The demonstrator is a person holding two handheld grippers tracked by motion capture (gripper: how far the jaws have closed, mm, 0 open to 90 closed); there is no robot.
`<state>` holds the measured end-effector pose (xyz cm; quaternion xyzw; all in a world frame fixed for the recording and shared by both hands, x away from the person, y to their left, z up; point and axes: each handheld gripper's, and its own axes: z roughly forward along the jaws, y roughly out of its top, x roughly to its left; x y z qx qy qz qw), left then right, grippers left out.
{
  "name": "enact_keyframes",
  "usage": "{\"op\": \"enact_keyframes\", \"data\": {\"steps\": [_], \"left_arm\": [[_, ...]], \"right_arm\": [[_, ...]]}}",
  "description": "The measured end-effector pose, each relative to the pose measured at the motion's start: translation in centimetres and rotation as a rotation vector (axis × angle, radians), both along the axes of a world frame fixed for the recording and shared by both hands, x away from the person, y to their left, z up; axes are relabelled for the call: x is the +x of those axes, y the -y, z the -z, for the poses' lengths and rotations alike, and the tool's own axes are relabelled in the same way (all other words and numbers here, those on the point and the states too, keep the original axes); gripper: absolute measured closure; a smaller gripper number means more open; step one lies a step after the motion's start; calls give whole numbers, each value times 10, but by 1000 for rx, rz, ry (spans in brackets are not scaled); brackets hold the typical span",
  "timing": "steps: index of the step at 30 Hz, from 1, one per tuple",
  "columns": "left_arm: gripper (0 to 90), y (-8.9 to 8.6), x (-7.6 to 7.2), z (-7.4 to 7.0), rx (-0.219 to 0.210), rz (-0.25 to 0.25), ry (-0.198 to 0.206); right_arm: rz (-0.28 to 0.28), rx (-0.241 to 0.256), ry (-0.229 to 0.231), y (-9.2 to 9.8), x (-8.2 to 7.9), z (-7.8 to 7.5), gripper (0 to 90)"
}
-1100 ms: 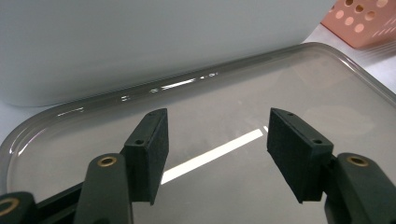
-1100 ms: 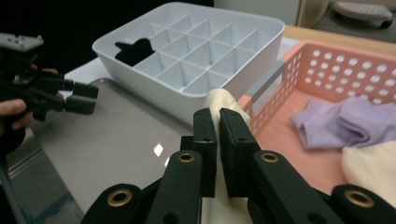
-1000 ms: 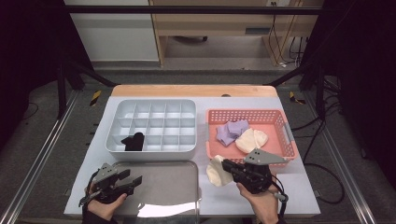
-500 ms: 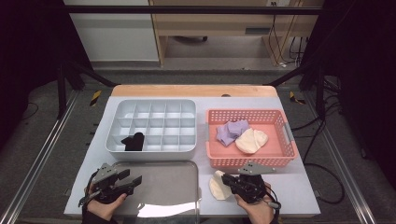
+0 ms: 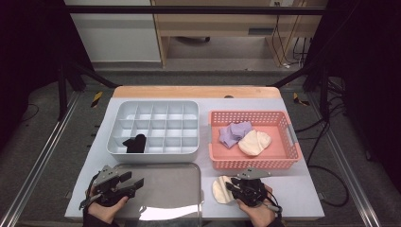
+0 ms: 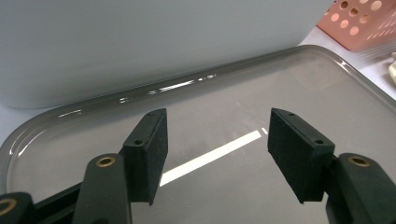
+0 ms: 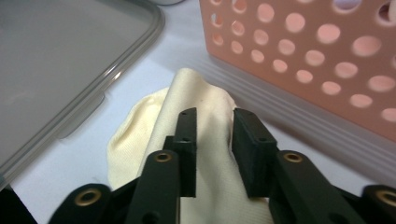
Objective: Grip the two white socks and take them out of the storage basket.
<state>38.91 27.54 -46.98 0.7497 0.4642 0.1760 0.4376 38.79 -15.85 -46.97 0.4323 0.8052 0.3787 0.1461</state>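
- Right gripper (image 5: 232, 188) sits low at the near edge of the worktop (image 5: 302, 189), jaws pinched on a fold of the cream sock (image 7: 196, 140) — the fabric bunches up between the pads, which suggests a hold taken for lifting or dragging rather than pressing flat.
- Cream sock (image 5: 220, 189) lies on the worktop between the clear tray lid (image 5: 165, 189) and the pink basket (image 5: 255, 163), just in front of the basket's near wall; probably staged there for handling in the open.
- Left gripper (image 5: 130, 182) rests over the lid, jaws apart with nothing between them — looks like it is waiting, perhaps to help with the sock.
- Farther back: the grey compartment organiser (image 5: 156, 127) holds one black sock (image 5: 135, 143) in a near-row cell.
- The basket holds a purple sock (image 5: 234, 132) and another cream one (image 5: 255, 142), touching.
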Motion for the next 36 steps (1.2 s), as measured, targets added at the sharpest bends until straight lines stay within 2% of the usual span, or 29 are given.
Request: {"op": "enact_keyframes", "data": {"steps": [5,8,10,25,31,36], "left_arm": [[372,0,0,0,-9,-3,-4],[372,0,0,0,-9,-2,-4],[371,0,0,0,-7,-2,-4],[368,0,0,0,-7,-1,-7],[367,0,0,0,-5,-1,-6],[365,0,1,0,-3,-3,-6]], "right_arm": [[3,22,23,1,-1,-5,637],[10,38,63,4,-3,-15,609],[15,40,72,5,-3,-19,603],[42,94,105,13,-5,-40,571],[59,108,141,18,-2,-52,556],[101,121,172,24,6,-67,531]]}}
